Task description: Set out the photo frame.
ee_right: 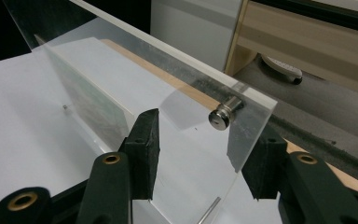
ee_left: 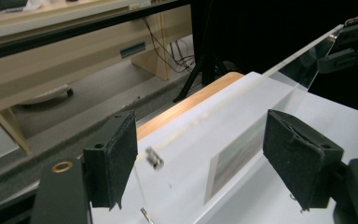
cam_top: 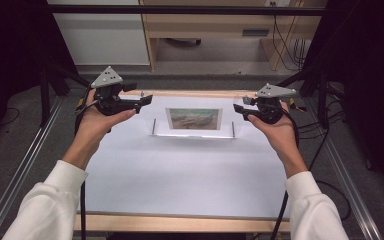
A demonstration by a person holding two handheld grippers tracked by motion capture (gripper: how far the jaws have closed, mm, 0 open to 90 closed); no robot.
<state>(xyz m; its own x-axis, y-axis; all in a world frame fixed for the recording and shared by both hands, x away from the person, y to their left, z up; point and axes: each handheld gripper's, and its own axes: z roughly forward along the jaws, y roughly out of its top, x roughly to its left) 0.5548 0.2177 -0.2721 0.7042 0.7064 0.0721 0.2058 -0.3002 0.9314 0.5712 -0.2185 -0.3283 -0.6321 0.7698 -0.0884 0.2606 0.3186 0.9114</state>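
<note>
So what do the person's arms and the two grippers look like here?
Both arms wear white sleeves. Each hand carries a black gripper: the left gripper and the right gripper each bear a grey three-cornered plate and trail a black cable. Up close, the jaws carry black foam-like pads and brass-coloured eyelets.

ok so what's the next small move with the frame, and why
Probably ease the left gripper in over the clear acrylic frame edge and close. Its jaws stand wide apart, pads clear of the panel, whereas the right gripper already straddles the opposite edge beside the metal standoff. Gripped at both ends, the upright frame could be lifted evenly.
</note>
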